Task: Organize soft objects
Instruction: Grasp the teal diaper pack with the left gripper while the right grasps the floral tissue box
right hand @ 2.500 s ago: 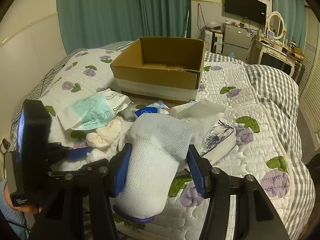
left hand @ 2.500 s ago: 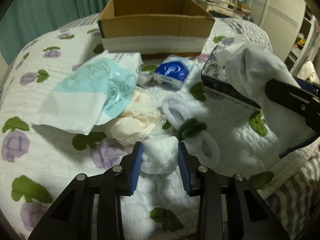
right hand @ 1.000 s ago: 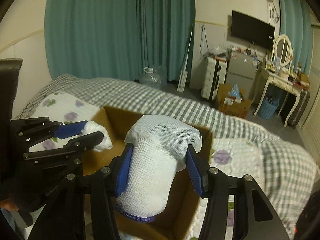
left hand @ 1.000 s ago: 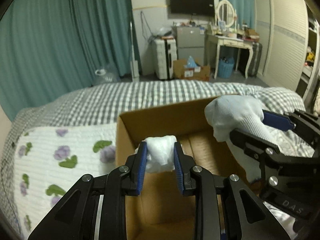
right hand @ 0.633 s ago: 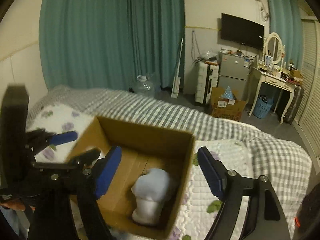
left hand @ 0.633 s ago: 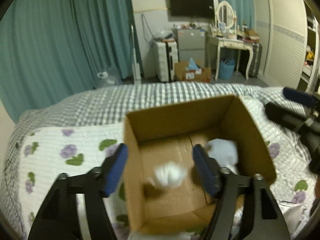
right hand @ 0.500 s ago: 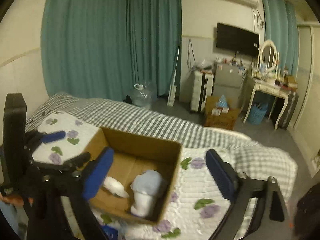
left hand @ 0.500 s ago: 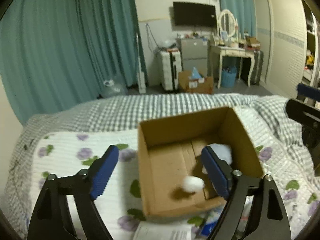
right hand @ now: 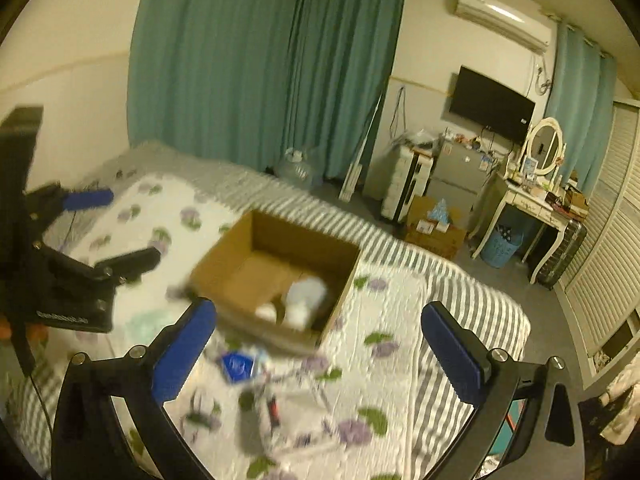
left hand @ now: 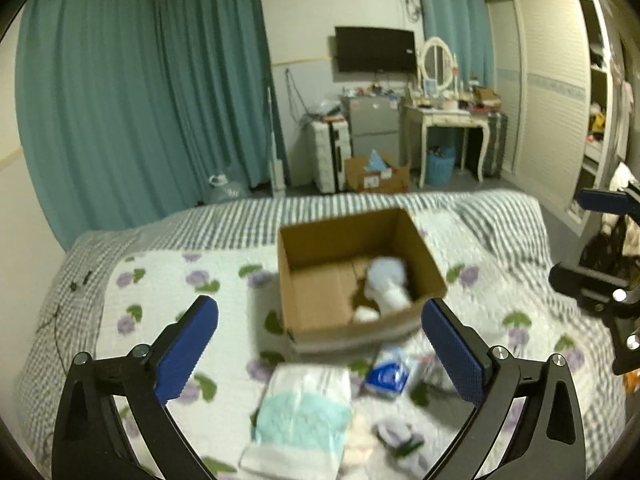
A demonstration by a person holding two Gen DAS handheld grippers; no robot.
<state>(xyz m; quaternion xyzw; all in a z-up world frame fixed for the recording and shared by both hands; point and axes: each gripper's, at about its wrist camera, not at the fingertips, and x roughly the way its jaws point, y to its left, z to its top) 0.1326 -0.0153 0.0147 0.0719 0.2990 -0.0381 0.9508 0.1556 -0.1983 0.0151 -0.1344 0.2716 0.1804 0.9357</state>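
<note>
Above bed (left hand: 168, 280), both claws spread, empty

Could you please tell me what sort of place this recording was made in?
Most likely a home bedroom: the work happens on a bed with a flowered quilt, and beyond it stand a dressing table with an oval mirror, a wall television and a wardrobe.

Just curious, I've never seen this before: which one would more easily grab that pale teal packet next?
Probably the left hand-held gripper: it is open, with the packet straight ahead between its fingers. In the right view the packet shows only far to one side.
</note>
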